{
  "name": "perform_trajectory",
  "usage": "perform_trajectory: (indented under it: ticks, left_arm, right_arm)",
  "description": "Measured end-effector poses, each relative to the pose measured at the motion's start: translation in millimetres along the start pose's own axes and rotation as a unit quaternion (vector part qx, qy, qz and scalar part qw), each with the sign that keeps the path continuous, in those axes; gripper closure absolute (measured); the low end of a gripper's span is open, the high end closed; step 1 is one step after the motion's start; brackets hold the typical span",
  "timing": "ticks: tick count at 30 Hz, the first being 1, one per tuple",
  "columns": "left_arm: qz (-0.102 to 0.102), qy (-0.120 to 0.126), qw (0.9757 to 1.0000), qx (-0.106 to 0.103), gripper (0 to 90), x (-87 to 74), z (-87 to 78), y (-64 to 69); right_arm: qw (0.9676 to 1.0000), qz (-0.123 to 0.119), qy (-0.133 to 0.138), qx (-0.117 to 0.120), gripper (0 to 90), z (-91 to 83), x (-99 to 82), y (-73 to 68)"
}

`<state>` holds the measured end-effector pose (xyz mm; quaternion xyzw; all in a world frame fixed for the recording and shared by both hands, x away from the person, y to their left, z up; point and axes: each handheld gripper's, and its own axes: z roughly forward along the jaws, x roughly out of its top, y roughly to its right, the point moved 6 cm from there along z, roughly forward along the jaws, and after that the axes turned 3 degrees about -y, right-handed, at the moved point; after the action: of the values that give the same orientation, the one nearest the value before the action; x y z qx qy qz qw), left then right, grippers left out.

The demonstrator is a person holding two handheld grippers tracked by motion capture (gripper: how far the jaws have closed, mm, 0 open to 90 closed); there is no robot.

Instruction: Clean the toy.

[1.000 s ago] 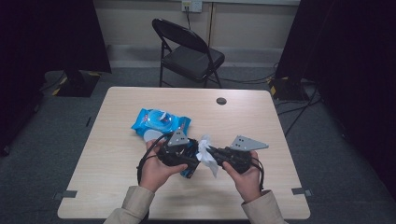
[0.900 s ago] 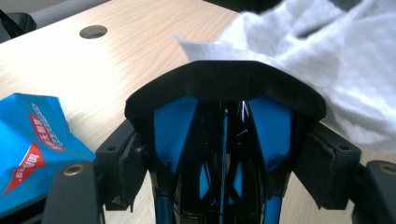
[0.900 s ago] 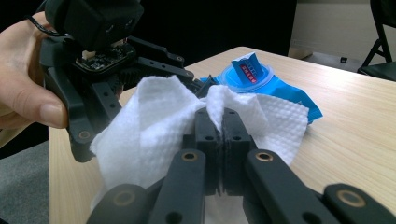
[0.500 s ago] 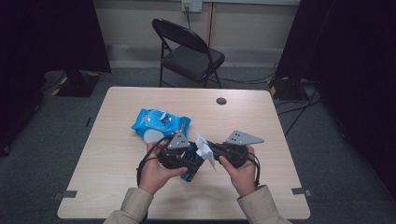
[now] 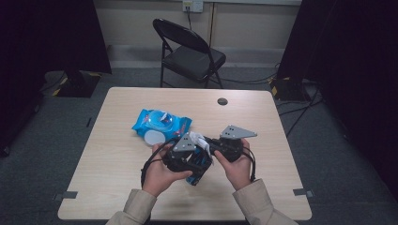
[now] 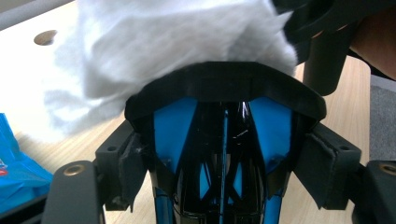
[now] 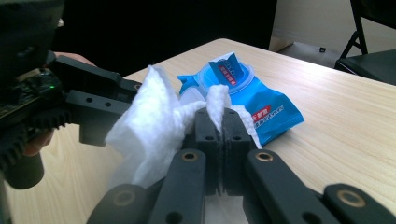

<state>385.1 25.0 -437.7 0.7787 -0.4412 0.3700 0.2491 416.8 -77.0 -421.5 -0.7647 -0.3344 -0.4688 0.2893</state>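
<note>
Right gripper [image 7: 218,135] clamped on white wipe [image 7: 154,126], left gripper [image 6: 224,154] gripping black-and-blue object [image 6: 224,140] — wipe draped over its far edge, blue wipes pack [image 7: 261,98] beyond.

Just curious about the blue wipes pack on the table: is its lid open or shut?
Open: the wipes pack has its round lid flipped up.

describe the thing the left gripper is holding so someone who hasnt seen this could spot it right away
Start at the light wooden table and go to its near edge, where the two hands meet. The left gripper has its jaws closed on a glossy black and blue object with a black rim. Unlike the soft white wipe pressed against it and the flat blue wipes pack behind, it is hard and shiny.
</note>
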Motion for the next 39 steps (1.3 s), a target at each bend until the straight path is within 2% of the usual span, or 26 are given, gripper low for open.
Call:
perform_trajectory:
  ticks: [8, 13, 15, 21, 24, 31, 34, 37, 39]
  left_arm:
    - [0.005, 0.001, 1.0, -0.008, 25.5, -0.5, 2.2, 4.4]
    - [0.005, 0.0, 1.0, -0.006, 25.5, -1.4, 0.1, 3.5]
    - [0.008, 0.001, 1.0, -0.002, 25.5, -1.3, -3.0, 1.4]
    - [-0.003, 0.0, 0.9998, 0.018, 25.4, -5.4, -12.0, -11.1]
    - [-0.012, 0.0, 0.9995, 0.028, 25.5, -7.2, -15.5, -17.9]
    - [-0.025, 0.007, 0.9987, 0.044, 25.4, -6.5, -19.5, -28.3]
    - [-0.021, 0.008, 0.9984, 0.052, 25.4, -4.7, -20.4, -30.4]
    - [-0.025, 0.012, 0.9986, 0.044, 25.5, -1.1, -18.8, -27.0]
    - [-0.02, 0.012, 0.9989, 0.042, 25.5, 0.4, -17.6, -24.6]
  right_arm:
    - [1.0, 0.001, -0.007, -0.004, 88.4, 7.0, -2.9, 1.6]
    - [1.0, 0.007, -0.001, -0.005, 88.3, 6.9, -4.7, 5.2]
    - [0.9999, 0.003, 0.005, -0.01, 88.4, 2.3, -4.0, 7.4]
    - [0.9993, 0.007, 0.032, -0.019, 88.4, -20.6, -0.1, 17.5]
    - [0.999, 0.007, 0.042, -0.017, 88.3, -31.0, 0.6, 19.4]
    - [0.9985, 0.0, 0.055, -0.004, 88.3, -46.5, -0.4, 12.2]
    - [0.9986, -0.006, 0.053, 0.003, 88.3, -49.1, -2.7, 8.0]
    - [0.9989, -0.011, 0.046, 0.005, 88.3, -46.8, -6.3, 3.5]
    - [0.9991, -0.013, 0.041, 0.006, 88.3, -42.8, -9.4, 1.0]
